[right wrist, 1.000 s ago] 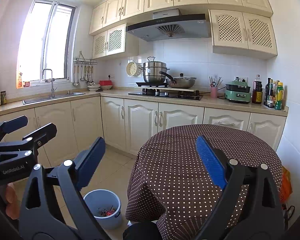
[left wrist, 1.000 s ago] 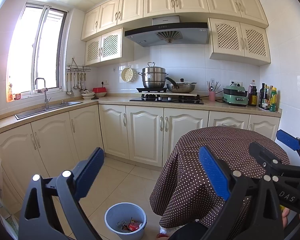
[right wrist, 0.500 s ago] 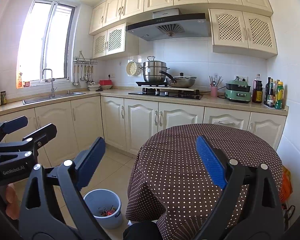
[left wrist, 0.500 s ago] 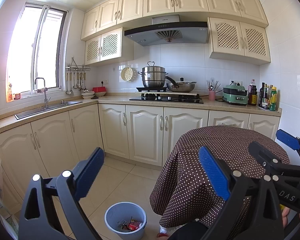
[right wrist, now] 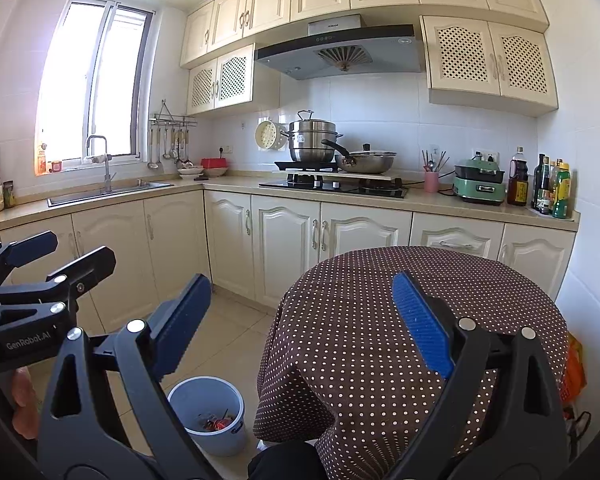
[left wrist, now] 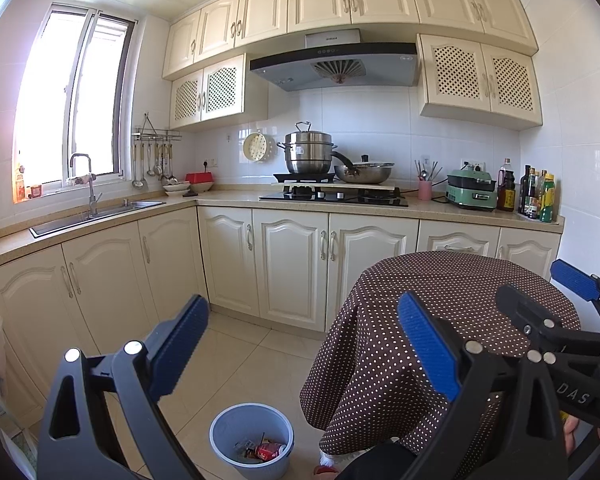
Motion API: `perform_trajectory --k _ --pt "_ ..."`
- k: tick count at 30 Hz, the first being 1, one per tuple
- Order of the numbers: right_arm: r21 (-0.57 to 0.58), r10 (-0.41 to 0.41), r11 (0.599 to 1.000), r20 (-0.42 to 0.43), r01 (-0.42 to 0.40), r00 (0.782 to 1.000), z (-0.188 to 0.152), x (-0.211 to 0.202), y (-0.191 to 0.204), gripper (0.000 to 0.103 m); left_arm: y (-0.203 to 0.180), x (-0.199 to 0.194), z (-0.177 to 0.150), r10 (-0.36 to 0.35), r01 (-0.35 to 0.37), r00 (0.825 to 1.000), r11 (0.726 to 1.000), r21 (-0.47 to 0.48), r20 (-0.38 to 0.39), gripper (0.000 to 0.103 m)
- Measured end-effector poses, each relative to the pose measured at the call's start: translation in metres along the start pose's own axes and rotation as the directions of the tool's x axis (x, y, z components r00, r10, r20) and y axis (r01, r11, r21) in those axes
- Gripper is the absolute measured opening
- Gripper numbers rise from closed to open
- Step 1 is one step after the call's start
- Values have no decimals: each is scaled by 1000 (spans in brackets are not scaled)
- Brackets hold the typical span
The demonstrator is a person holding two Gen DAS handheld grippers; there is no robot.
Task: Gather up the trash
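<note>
A pale blue bin point(left wrist: 251, 436) stands on the tiled floor beside the round table; red and mixed scraps point(left wrist: 266, 450) lie in its bottom. The same bin point(right wrist: 207, 414) shows in the right wrist view. My left gripper point(left wrist: 302, 346) is held high above the floor, open, with nothing between its blue pads. My right gripper point(right wrist: 302, 320) is open and empty too, hovering over the near edge of the table. Each gripper shows at the edge of the other's view: the right gripper point(left wrist: 548, 304) and the left gripper point(right wrist: 60, 256).
A round table under a brown polka-dot cloth point(right wrist: 380, 320) fills the right foreground. Cream cabinets point(left wrist: 292, 264) line the walls, with a sink point(left wrist: 96, 210), stove pots point(left wrist: 310, 152) and bottles point(left wrist: 536, 196) on the counter. An orange bag point(right wrist: 574, 368) hangs at the right.
</note>
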State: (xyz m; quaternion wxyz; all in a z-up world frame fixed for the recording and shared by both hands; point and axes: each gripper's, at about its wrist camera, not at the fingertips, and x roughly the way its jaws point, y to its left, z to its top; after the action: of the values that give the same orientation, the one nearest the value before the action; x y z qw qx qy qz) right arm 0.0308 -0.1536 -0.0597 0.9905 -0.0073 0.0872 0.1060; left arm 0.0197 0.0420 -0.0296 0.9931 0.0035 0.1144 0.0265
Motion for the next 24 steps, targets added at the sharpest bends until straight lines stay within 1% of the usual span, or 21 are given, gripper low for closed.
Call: perform_trajectory --k 12,24 --pt "1 2 1000 -5 -2 1000 1 1 3 91 3 2 -1 3 -3 1000 1000 -1 -8 94" --pt "14 -2 1000 -29 2 1000 -1 12 -6 91 5 17 -5 1 -1 999 1000 6 -45 94"
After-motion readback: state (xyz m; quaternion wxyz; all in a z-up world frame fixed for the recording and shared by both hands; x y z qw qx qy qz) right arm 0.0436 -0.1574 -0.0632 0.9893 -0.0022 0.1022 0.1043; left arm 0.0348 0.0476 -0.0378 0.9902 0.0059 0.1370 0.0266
